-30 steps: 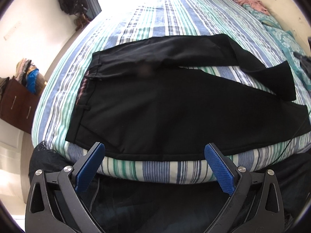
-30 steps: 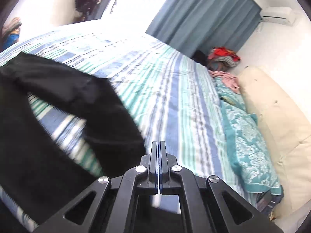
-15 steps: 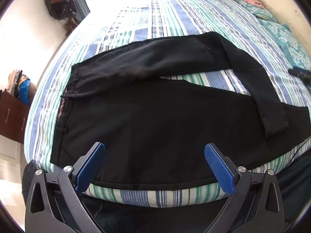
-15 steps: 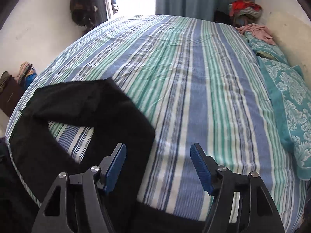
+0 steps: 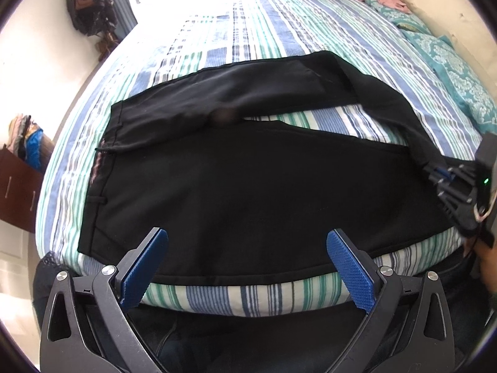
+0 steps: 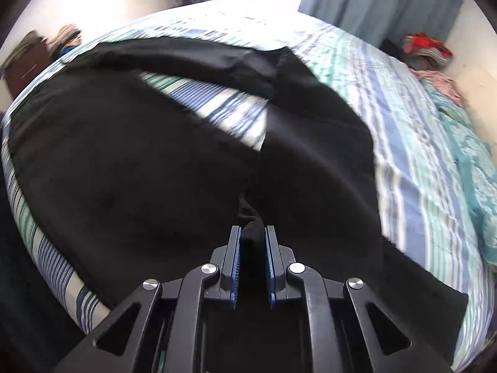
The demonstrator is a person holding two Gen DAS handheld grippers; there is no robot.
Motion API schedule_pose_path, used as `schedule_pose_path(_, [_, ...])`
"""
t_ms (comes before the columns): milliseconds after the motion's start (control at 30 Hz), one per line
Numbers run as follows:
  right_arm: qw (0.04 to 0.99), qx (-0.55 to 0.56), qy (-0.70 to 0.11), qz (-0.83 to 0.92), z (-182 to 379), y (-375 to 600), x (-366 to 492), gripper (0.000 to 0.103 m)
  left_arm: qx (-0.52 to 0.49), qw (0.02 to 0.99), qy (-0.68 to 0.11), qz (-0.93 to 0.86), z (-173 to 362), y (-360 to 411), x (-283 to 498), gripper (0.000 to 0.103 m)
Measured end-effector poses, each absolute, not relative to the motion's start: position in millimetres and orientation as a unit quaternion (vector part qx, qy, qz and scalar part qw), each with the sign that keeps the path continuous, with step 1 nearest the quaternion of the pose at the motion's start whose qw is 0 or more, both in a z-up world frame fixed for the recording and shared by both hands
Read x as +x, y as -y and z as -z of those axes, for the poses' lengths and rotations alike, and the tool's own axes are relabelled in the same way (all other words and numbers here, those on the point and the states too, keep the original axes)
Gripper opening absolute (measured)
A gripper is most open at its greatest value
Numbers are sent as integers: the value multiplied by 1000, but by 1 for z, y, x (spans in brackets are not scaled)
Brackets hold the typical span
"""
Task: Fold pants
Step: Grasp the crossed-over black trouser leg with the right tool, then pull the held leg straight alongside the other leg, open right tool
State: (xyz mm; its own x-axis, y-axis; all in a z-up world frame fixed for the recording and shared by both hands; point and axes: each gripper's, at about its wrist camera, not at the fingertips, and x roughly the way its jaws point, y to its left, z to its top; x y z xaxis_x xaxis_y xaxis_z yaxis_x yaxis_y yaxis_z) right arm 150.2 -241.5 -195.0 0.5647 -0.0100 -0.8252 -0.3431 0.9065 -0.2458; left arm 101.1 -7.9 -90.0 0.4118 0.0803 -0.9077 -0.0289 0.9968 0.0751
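Observation:
Black pants (image 5: 236, 186) lie spread on a striped bed (image 5: 279, 31), waistband to the left, near leg along the bed's front edge, far leg bent back toward the near one. My left gripper (image 5: 247, 267) is open and empty, held over the front edge of the near leg. My right gripper (image 6: 252, 245) is shut on a bunched fold of the far leg's hem (image 6: 251, 233), over the near leg. It also shows in the left wrist view (image 5: 441, 175) at the right, pinching the leg's end.
A teal patterned pillow (image 5: 450, 62) and a cream headboard (image 5: 441, 9) are at the right. Blue curtains (image 6: 388, 3) and a clothes pile (image 6: 425, 49) stand at the far side. A brown dresser (image 5: 15, 192) stands left of the bed.
My right gripper was open half a second ago; it has shut on the far leg's hem and pulled it toward the near leg. My left gripper has stayed open over the front edge.

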Motion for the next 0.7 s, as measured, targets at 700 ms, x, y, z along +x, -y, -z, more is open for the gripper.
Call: schedule_pose_path(700, [828,-293,-439,190,144,469,515,28,62,832,-550,-36,115,43,174,102])
